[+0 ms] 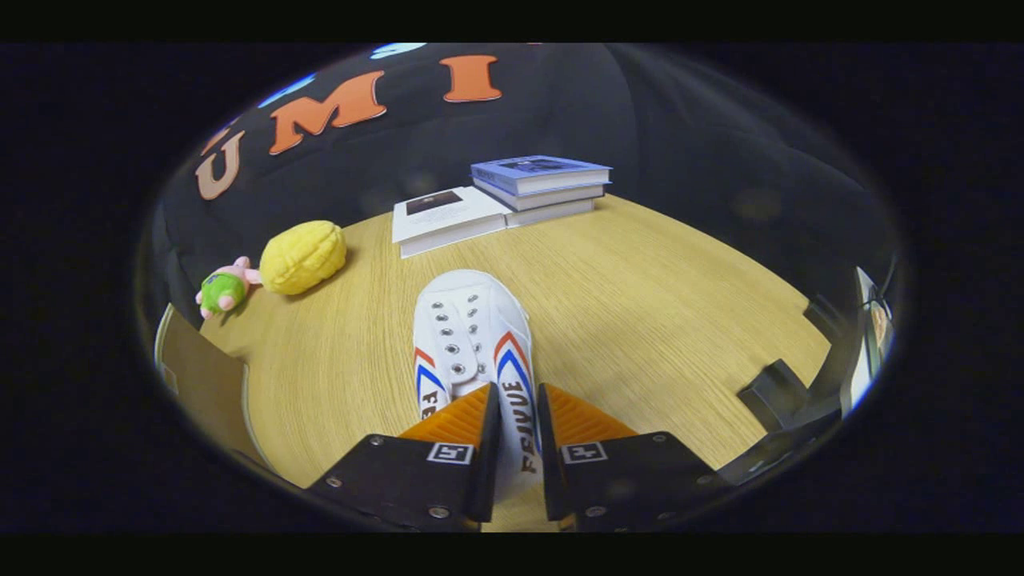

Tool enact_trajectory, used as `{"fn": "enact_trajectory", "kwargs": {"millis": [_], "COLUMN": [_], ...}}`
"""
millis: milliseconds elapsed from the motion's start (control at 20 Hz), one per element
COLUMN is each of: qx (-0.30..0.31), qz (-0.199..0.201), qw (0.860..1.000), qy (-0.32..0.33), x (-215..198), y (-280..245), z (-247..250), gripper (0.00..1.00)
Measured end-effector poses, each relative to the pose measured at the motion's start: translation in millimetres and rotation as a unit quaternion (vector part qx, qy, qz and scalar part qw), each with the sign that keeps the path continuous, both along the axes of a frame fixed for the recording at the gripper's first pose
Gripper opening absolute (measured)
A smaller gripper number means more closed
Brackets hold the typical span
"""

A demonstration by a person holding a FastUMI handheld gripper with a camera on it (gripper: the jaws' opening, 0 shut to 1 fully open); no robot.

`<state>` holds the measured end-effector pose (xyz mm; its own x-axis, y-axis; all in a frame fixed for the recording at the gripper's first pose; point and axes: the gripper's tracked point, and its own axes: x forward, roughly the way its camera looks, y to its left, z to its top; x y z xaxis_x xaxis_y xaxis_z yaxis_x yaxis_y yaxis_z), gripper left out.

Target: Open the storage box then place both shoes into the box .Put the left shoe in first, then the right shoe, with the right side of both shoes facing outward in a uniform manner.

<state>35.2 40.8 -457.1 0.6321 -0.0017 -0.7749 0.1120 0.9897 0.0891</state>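
Your gripper (518, 436) has its 2 fingers closed down to a narrow gap, and the side wall of a white shoe (472, 340) runs through that gap. Both fingers look pressed against it, 1 on the inside of the shoe opening, 1 on the outer side, so you are pinching the shoe by its right-hand wall near the heel end.

The shoe points away from you, toe toward the far edge of the table (640, 296). Red and blue chevron stripes mark both of its sides, and 2 rows of metal eyelets run up the middle; no laces are visible. Whether the sole rests on the table or hangs just above it, you cannot tell from here.

Beyond the toe, near the table's far edge, sits a stack of 3 books (540, 188), blue cover on top. A single white book (448, 220) lies flat, touching the stack's left side.

Toward the table's far left corner: a yellow plush toy (304, 256), and just beside it, nearer the left edge, a small green and pink plush figure (224, 290).

At the table's near left edge, a tan flat panel (200, 376) stands at an angle; too little shows to say what it is.

At the right edge, dark brackets (776, 392) and some equipment stand beside the table.
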Motion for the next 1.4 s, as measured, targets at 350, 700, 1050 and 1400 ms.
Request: {"fn": "enact_trajectory", "kwargs": {"millis": [350,700,1050,1400], "qx": [0.008,0.054,0.052,0.080], "qz": [-0.010,-0.035,0.025,0.117], "qw": [1.000,0.997,0.996,0.985], "qy": [-0.001,-0.031,-0.071,-0.099], "x": [1.6,-1.4,-1.6,-21.1], "y": [-4.9,7.4,77.9,197.6], "z": [4.6,80.9,168.4,217.8], "gripper": [0.11,0.00,0.00,0.00]}}
